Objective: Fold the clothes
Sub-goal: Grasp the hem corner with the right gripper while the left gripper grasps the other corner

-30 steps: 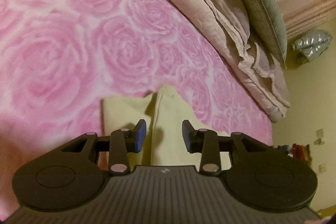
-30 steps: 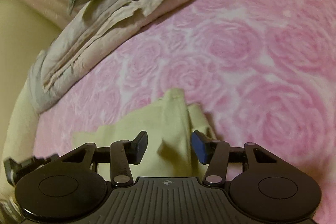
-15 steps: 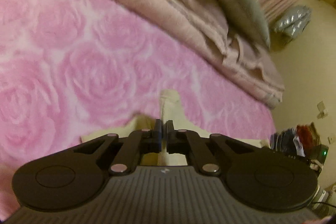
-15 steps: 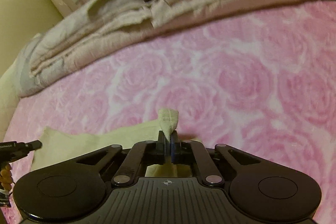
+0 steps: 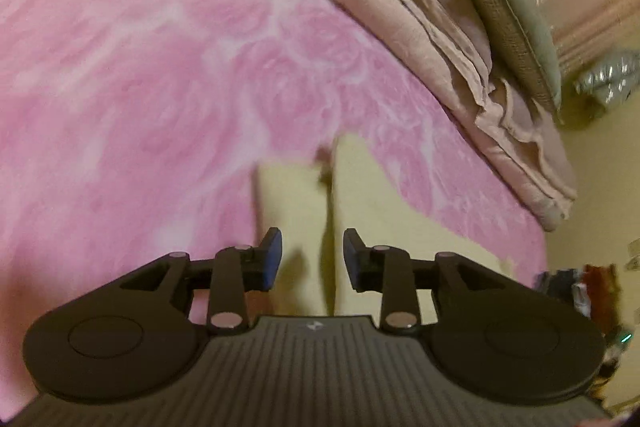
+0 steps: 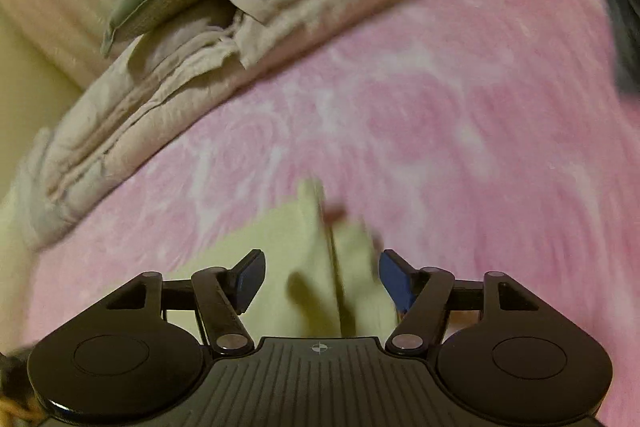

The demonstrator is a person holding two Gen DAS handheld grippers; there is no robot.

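Now both grippers are letting go. Half a second back each was pinched shut on a raised ridge of the pale yellow garment (image 5: 372,211); at present the left gripper (image 5: 312,259) has its jaws opening, pads clear of the cloth, with the fold's ridge standing loose between them. The right gripper (image 6: 322,279) is likewise opening, wider, nothing gripped, the crease under its gap. Right view is motion-blurred.

Reading: the fold has been laid down and released, so this step looks finished; a next fold or a smoothing pass probably follows.

Garment lies on the pink rose-pattern bed cover (image 5: 140,87), directly below both grippers. Beyond the garment the cover is bare up to the folded beige quilt (image 5: 400,7) and green cushion (image 5: 508,19). The bed's edge runs close on the garment's right in the left view, so less margin there.
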